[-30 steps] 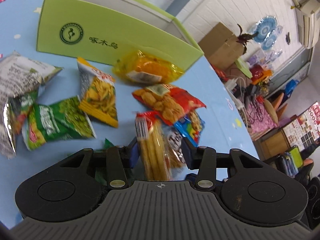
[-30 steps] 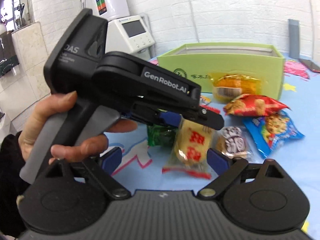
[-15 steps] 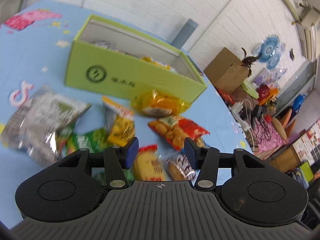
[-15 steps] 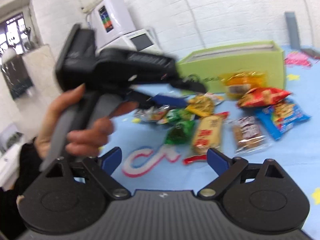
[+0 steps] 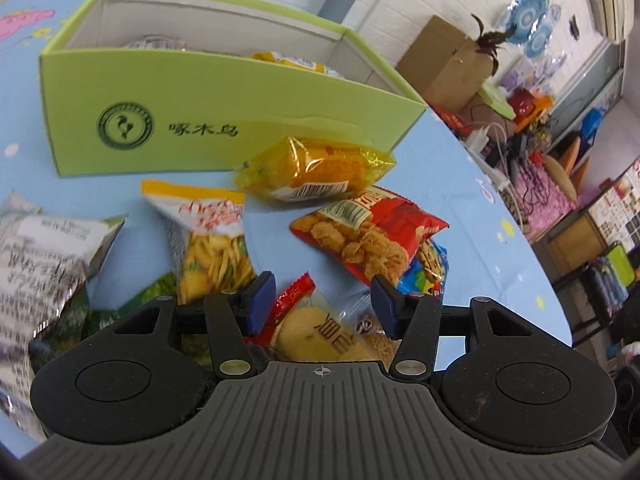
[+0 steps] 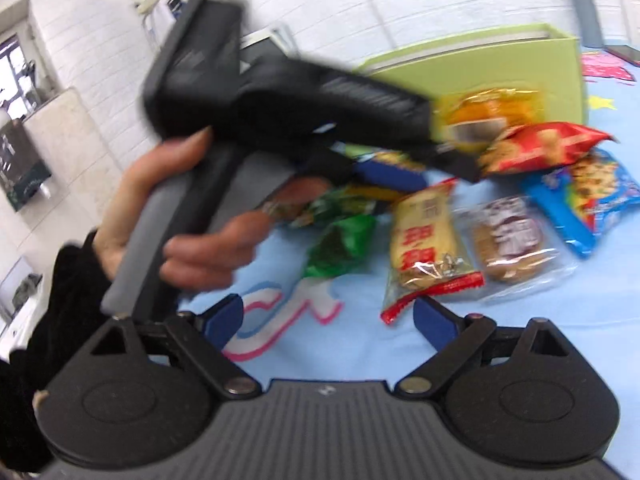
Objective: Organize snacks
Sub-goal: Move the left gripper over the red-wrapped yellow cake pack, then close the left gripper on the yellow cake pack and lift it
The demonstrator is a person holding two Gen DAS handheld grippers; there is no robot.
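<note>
**A:** Status of the sorting job?

**B:** Early stage, by my estimate. The green box stands open at the far side of the blue table. Two packets show above its front wall: a yellow one and a pale one, the latter too hidden to identify. The rest lies loose on the table in front of the box.

**A:** List what remains.

**B:** The orange-yellow packet just in front of the box wall; the red packet overlapping the blue packet; the yellow strips packet; the green packets; a silver bag at the left; the clear-wrapped biscuits; and the cake bar.

**A:** Grippers?

**B:** The left gripper hangs over the cake bar, jaws partly apart, pads clear of the wrapper. It holds nothing. The right gripper has its jaws wide, nothing between them, bare table beneath.

**A:** Next action?

**B:** Probably a pickup of the cake bar, though that is judgement only.
</note>
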